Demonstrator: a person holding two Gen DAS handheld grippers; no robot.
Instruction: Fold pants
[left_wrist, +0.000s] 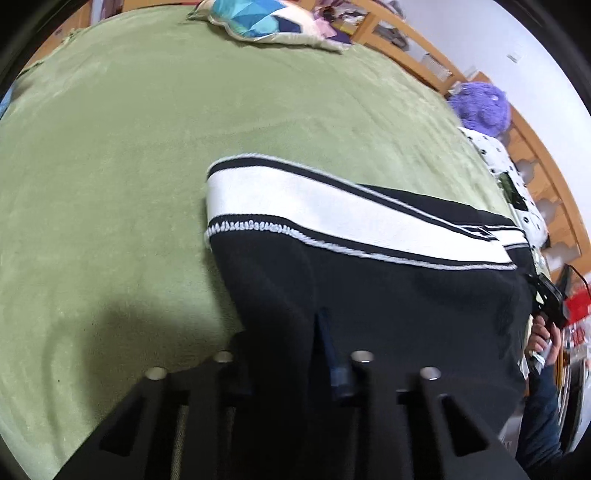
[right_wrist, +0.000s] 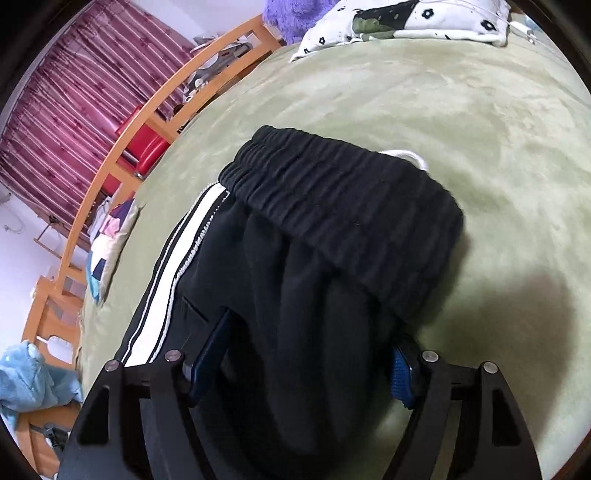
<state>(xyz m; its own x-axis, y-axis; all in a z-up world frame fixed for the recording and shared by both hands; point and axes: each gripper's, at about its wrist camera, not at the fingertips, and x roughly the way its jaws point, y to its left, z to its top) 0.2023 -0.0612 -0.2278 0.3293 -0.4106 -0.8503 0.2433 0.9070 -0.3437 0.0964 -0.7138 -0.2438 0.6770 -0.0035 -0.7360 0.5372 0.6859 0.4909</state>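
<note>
Black pants (left_wrist: 388, 291) with a white side stripe (left_wrist: 332, 210) lie on a green bedspread (left_wrist: 147, 147). In the left wrist view the cloth runs between the fingers of my left gripper (left_wrist: 284, 332), which is shut on the pants; one blue finger (left_wrist: 328, 343) shows, the other is under cloth. In the right wrist view the pants (right_wrist: 314, 295) bunch up, elastic waistband (right_wrist: 343, 218) on top with a white drawstring (right_wrist: 410, 157). My right gripper (right_wrist: 306, 343) has its jaws wide apart with the bunched cloth between the blue fingers (right_wrist: 212, 343).
A colourful pillow (left_wrist: 266, 22) lies at the bed's far end. A purple plush (left_wrist: 480, 107) and a white flowered pillow (right_wrist: 399, 22) lie near the wooden bed rail (right_wrist: 122, 155). A blue plush (right_wrist: 29, 380) and red item (right_wrist: 144, 147) sit beyond the rail.
</note>
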